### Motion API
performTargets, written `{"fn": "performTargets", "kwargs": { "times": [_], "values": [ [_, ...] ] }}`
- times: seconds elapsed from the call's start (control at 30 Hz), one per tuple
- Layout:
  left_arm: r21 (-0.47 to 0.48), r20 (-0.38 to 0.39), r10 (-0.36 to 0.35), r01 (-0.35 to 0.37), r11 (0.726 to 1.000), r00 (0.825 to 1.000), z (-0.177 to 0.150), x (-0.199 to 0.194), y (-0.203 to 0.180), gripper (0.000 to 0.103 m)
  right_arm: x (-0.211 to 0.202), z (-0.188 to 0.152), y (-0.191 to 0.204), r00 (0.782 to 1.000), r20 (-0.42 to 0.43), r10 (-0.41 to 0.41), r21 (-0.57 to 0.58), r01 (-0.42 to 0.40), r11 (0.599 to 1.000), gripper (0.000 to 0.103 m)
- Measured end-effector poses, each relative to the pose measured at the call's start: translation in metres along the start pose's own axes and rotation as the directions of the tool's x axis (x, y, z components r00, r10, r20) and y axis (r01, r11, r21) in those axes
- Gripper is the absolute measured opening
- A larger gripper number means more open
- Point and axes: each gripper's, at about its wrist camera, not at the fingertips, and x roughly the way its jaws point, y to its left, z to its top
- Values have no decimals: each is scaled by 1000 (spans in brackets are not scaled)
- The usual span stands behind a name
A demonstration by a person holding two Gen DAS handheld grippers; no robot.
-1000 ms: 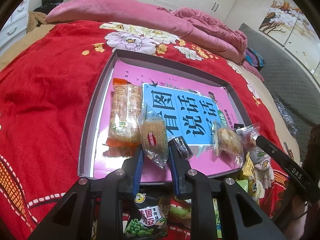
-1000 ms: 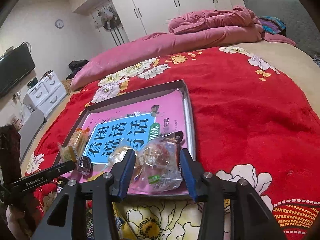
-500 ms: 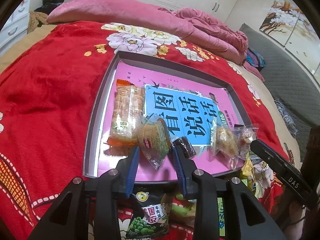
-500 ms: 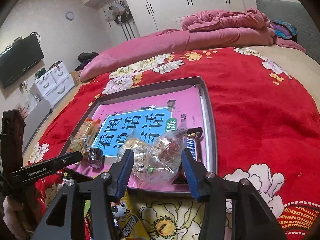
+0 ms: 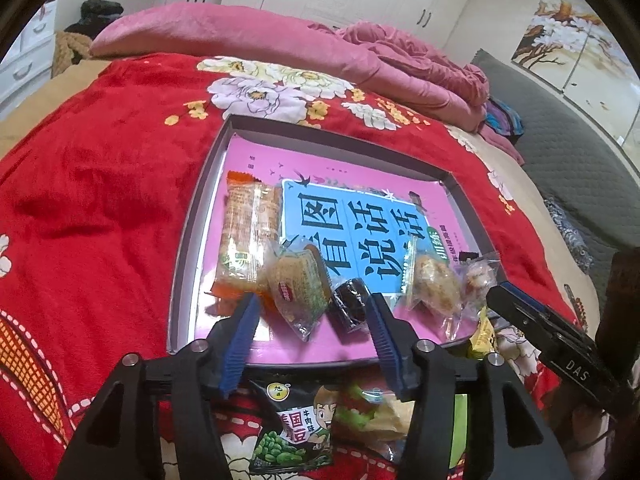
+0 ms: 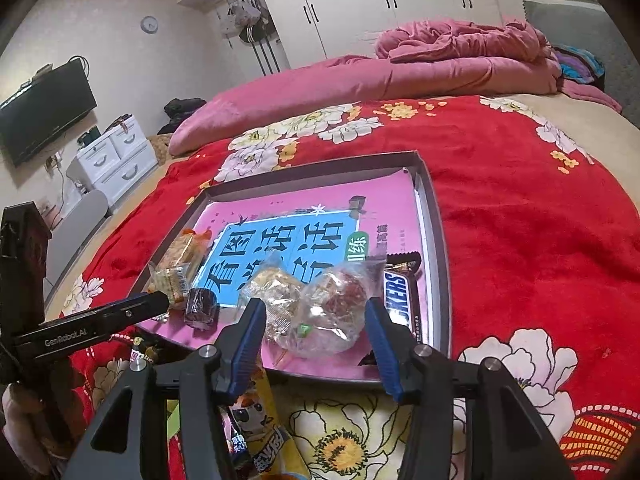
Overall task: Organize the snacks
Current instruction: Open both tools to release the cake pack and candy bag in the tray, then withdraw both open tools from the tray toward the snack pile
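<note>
My left gripper (image 5: 310, 312) has just been opening: its blue pads stand apart over the near edge of the tray (image 5: 192, 240), and the biscuit pack (image 5: 298, 284) between them lies loose on the pink sheet, neither pad pressing it. Beside it sits a dark round sweet (image 5: 350, 304), close to the right pad, and further back a long orange cracker pack (image 5: 246, 240) lies along the left wall.

My right gripper (image 6: 314, 320) is about as wide, its jaws having eased apart only a little. Two clear-wrapped pastries (image 6: 320, 304) sit between the pads, and I cannot tell whether the pads touch the wrapping.

Only the right view gives me the Snickers bar (image 6: 400, 296) against the tray's right wall; from the left view that corner hides behind the other gripper. Only the left view shows the green bean packet (image 5: 294, 428) on the red blanket (image 5: 100, 180) under my left jaws, outside the tray. The right view shows a yellow packet (image 6: 264, 432) below its own jaws, also off the tray
</note>
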Motion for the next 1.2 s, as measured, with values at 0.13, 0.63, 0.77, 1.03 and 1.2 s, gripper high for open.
{"fn": "performTargets", "kwargs": {
  "times": [0.13,0.63,0.77,1.03,1.2],
  "values": [
    [9,7,1,-1,1000,1000,1,-3,-1,62,-2,1,-2,1000,6,-8,7,8,1000,51],
    [31,74,18,-21,999,997,2,-20,-5,75,-19,5,-2,997,71,-25,0,25,1000,63],
    [30,90,15,-18,999,996,1,-25,-6,78,-24,4,-1,996,84,-30,-10,31,999,64],
    [27,104,3,-6,1000,995,-1,-33,-7,79,-30,2,2,995,91,-41,-27,44,999,67],
    [15,109,7,-9,1000,994,-2,-37,-4,79,-34,-1,4,995,91,-43,-35,46,998,68]
  ]
}}
